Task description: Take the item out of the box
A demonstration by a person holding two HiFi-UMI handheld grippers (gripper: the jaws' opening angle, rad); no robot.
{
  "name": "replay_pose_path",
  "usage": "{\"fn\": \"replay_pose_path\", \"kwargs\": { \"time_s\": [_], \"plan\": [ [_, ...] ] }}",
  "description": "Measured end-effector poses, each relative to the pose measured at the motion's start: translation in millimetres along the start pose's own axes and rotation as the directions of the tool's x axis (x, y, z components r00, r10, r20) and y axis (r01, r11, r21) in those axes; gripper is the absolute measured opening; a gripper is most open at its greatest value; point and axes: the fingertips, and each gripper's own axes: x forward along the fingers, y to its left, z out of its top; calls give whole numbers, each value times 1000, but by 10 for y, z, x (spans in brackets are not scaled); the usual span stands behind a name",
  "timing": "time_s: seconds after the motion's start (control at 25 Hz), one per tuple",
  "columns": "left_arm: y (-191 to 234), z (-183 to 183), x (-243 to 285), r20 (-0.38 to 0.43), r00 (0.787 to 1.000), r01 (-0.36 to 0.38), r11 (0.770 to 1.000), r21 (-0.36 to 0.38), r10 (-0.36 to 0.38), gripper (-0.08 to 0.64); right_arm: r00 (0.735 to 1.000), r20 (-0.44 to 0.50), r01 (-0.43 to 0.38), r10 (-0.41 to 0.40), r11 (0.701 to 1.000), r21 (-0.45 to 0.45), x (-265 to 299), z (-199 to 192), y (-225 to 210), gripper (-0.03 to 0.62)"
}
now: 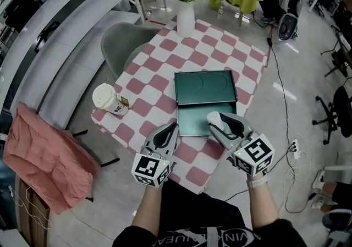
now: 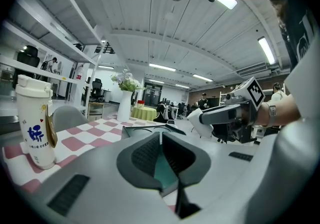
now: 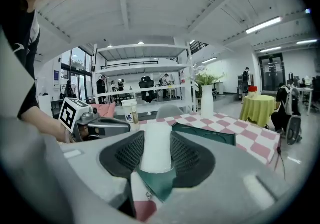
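Checkered table (image 1: 159, 83) bears open green box (image 1: 204, 89); right gripper (image 1: 218, 122) clamps white item (image 3: 156, 149).

Left gripper (image 1: 175, 125): jaws closed together, pad against pad. Right gripper (image 1: 213, 119): jaws clamped on a white item (image 3: 156, 145). Both forearms reach forward.

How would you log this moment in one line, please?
left gripper: shut, empty | right gripper: shut on white item | box: open
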Motion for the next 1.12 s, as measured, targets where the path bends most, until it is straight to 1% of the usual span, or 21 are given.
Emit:
{"fn": "replay_pose_path", "kwargs": {
  "time_s": [0.4, 0.72, 0.92, 1.12],
  "plan": [
    [-43, 171, -59, 30, 1000, -9, 1000, 8, 8, 23, 995, 85, 59, -59, 998, 6, -182, 165, -29, 167],
    [-88, 336, -78, 54, 999, -12, 1000, 19, 11, 23, 987, 138, 75, -76, 997, 11, -303, 324, -42, 169],
    [-58, 431, -107, 73, 997, -26, 999, 20, 24, 22, 980, 174, 93, -91, 996, -6, -352, 412, -43, 169],
    [-36, 554, -139, 93, 995, -44, 999, 17, 43, 23, 972, 207, 111, -108, 994, -1, -420, 494, -88, 169]
  ]
}}
